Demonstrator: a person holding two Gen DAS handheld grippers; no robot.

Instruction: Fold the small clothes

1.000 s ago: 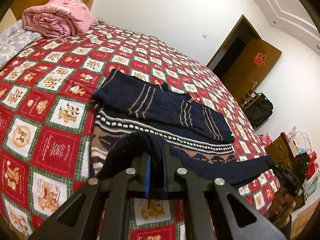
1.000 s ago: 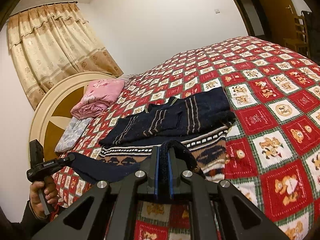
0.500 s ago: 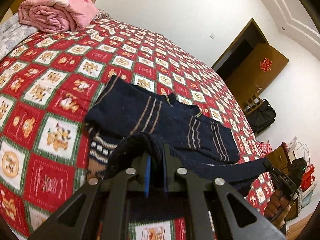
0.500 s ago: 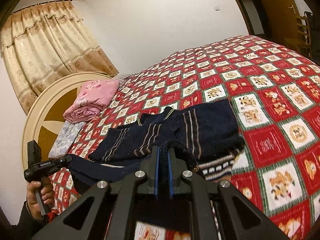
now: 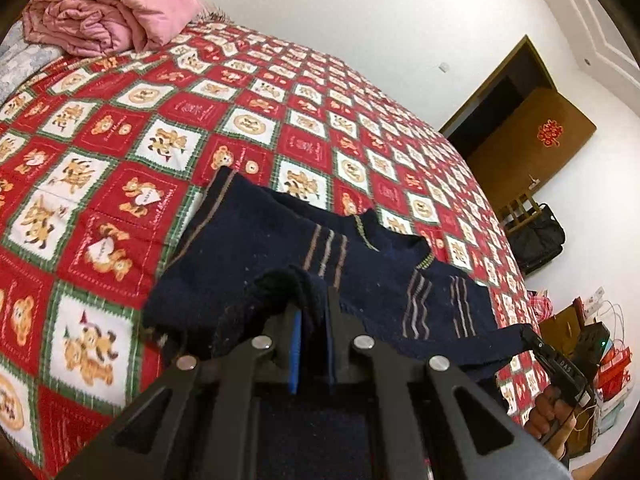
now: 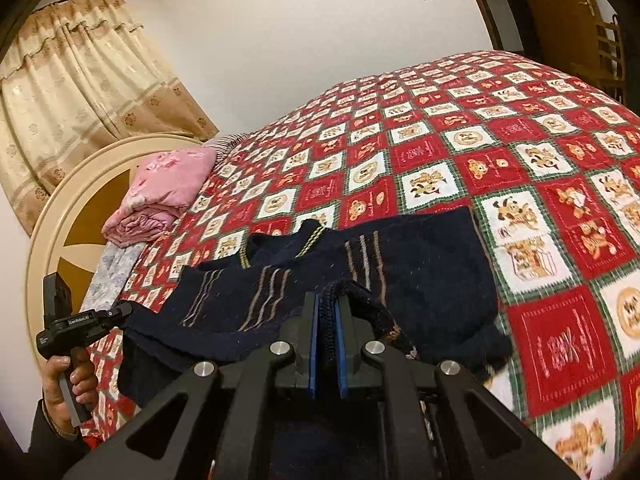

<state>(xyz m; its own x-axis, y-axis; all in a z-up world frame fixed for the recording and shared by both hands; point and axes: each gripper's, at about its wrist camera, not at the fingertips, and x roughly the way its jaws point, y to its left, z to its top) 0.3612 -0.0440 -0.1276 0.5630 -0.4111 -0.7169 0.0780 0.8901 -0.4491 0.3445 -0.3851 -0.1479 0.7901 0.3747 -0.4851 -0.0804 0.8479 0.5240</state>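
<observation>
Each camera sits just behind its own gripper's fingers, tilted down across the quilted bedspread from close above. The left view faces the door; the right faces the headboard and curtain. Both share the navy sweater and pink folded blanket.

Red-and-white checked teddy-bear bedspread covering wide bed. Folded pink quilt lying by round cream-and-brown headboard. Beige patterned curtains hanging behind, plain white walls surrounding. Brown wooden door standing open, red paper ornament showing on it. Black bag sitting on wooden chair nearby.
</observation>
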